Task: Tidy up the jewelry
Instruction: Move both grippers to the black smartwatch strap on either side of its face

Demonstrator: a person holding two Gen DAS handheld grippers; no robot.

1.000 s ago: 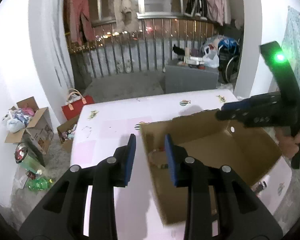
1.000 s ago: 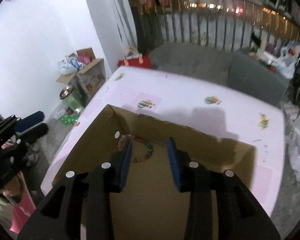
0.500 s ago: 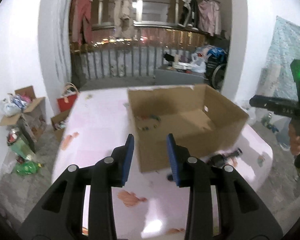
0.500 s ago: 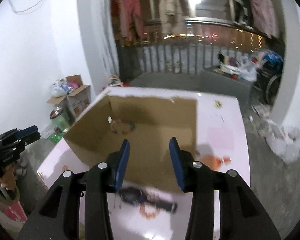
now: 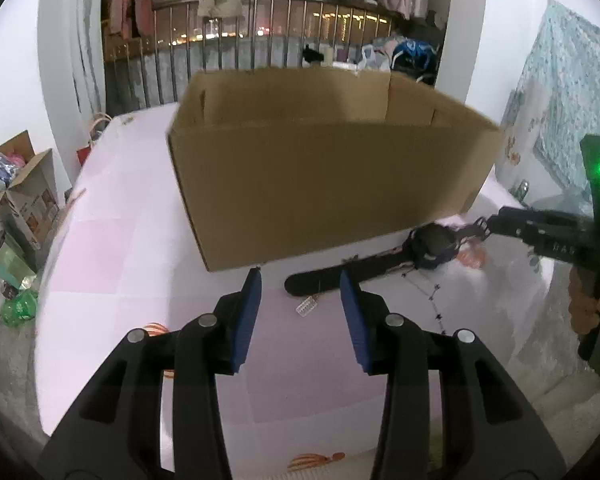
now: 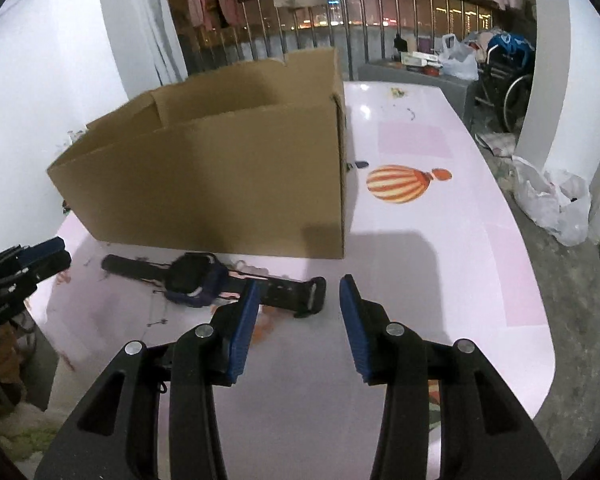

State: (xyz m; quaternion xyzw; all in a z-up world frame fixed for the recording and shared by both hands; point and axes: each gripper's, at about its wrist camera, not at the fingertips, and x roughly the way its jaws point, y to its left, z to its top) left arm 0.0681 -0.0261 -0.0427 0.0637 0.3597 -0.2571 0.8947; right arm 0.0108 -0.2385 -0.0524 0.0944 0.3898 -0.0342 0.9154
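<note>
An open cardboard box (image 5: 320, 168) (image 6: 220, 176) stands on the pink table (image 5: 120, 240) (image 6: 440, 280); its inside is hidden from here. Before its near wall lies a black watch (image 5: 434, 246) (image 6: 196, 276) with its straps laid out. A thin chain (image 5: 424, 292) (image 6: 156, 312) and a small white piece (image 5: 307, 306) lie beside it. My left gripper (image 5: 300, 284) (image 6: 62, 254) hangs low near one strap end, its jaws opening with nothing between them. My right gripper (image 6: 299, 292) (image 5: 484, 226) is open just short of the buckle end, not touching it.
A striped orange balloon print (image 6: 400, 182) marks the cloth right of the box. The table edge runs close in front of both grippers. On the floor are cardboard boxes (image 5: 24, 192) at left, plastic bags (image 6: 552, 196) and a wheelchair (image 6: 508, 80) at right.
Both grippers have sunk from above the box to table height in front of it. The beaded bracelet inside the box has gone out of view; the watch now lies close ahead.
</note>
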